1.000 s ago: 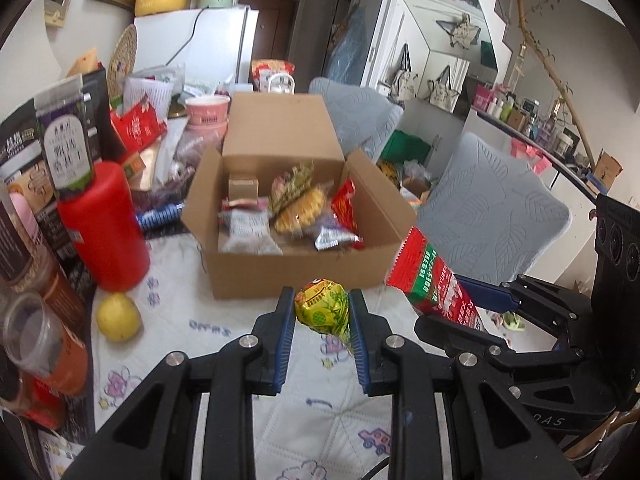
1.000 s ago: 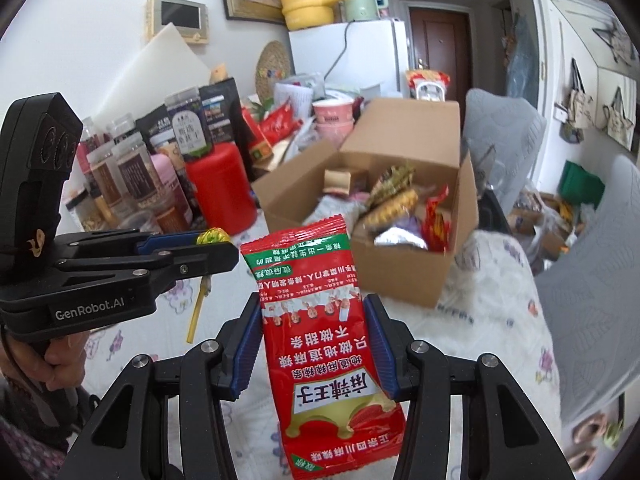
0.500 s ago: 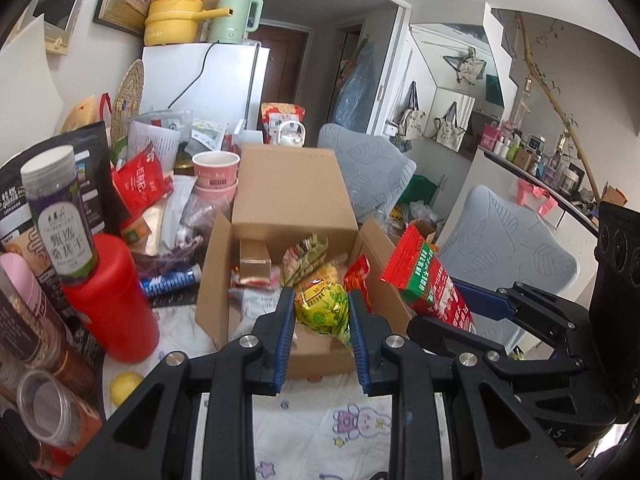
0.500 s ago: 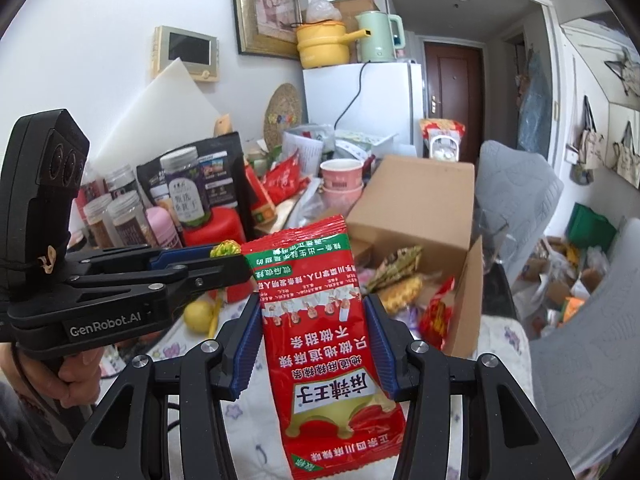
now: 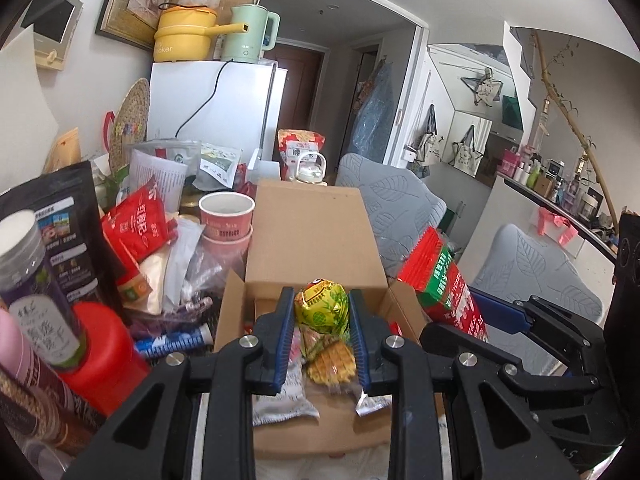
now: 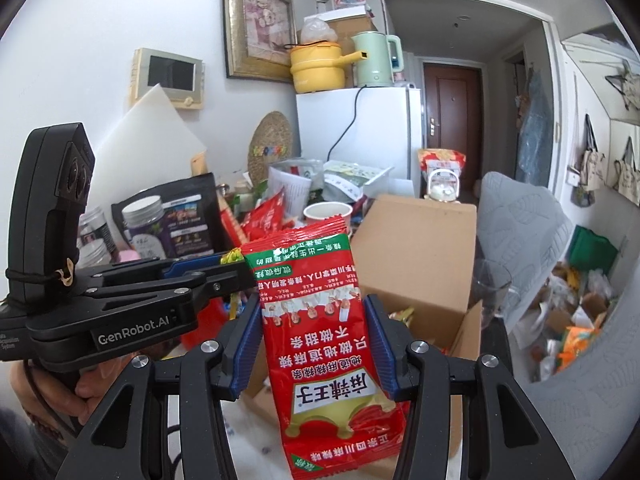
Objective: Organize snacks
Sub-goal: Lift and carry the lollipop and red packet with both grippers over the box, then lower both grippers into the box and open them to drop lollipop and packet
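Both packets hung over the open cardboard box [image 5: 308, 240]. The left gripper [image 5: 322, 332] had its jaws clamped on a small yellow-green snack [image 5: 320, 306], the right gripper [image 6: 306, 344] on a flat red packet [image 6: 320, 320]. Each probably wanted lowering well inside before release, into gaps between the snacks there.

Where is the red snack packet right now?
In the right wrist view, the red snack packet sits centre frame, clamped in the right claw, in front of the open cardboard box and beside the left claw.
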### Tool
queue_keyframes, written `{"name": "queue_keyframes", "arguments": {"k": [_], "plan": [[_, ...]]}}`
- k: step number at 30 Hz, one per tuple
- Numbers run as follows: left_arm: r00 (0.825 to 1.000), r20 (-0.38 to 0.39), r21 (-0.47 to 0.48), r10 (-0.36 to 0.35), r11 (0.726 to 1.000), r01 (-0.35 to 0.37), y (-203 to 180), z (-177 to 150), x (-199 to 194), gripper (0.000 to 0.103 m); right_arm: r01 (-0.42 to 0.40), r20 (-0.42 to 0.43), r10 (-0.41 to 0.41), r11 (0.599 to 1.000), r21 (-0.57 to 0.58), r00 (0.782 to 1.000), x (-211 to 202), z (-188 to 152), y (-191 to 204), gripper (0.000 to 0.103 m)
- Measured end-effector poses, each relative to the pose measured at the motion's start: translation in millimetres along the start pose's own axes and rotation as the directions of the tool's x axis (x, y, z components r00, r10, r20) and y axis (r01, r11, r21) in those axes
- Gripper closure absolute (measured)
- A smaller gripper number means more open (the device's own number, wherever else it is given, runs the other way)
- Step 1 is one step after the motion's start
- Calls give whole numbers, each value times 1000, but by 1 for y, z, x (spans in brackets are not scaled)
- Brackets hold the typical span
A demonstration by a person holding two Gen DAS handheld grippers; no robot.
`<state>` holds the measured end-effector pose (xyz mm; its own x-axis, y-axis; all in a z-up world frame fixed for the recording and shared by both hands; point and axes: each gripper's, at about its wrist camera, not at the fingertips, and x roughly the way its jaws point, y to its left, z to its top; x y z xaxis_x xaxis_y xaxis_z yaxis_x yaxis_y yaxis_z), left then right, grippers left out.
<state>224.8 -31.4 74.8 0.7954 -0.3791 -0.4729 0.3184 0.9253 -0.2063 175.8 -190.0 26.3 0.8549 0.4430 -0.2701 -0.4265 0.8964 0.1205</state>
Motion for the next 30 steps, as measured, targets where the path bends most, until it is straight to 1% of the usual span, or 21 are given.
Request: {"name": "queue_keyframes", "arguments": {"k": [3, 7, 14, 18, 21, 23, 26, 28, 30], "plan": [[1000, 7, 2, 12, 1000, -12, 3, 10, 16, 77, 9, 6, -9, 1000, 2, 1000, 13, 6, -7, 54], [999, 6, 4, 48, 999, -48, 6, 17, 40, 77, 38, 11, -38, 999, 10, 999, 32, 11, -17, 54], [996, -23, -1, 91, 996, -91, 15, 15, 74, 77, 65, -26, -63, 997, 46, 998, 66, 11, -38, 54], [993, -50, -8, 104, 995, -104, 22, 8, 87, 77, 64, -46, -61, 996, 67, 997, 80, 7, -48, 54], [990, -75, 13, 123, 992, -122, 25, 6, 96, 77, 53, -58, -48, 995, 89, 997, 91, 0, -55, 54], [986, -87, 26, 142, 990, -140, 26, 5, 101, 77, 60, -101, -50, 994, 92, 994, 102, -2, -58, 54], [980, -131, 30, 150, 989, -148, 29, 1, 113, 77, 71, -140, -59, 994, 85, 988, 114, -7, -59, 54], [978, -155, 26, 142, 990, -139, 31, -1, 120, 77, 61, -160, -46, 994, 95, 986, 119, -10, -60, 54], [973, -174, 32, 149, 989, -146, 31, -4, 125, 77, 49, -170, -30, 993, 110, 985, 122, -12, -63, 54]]}}
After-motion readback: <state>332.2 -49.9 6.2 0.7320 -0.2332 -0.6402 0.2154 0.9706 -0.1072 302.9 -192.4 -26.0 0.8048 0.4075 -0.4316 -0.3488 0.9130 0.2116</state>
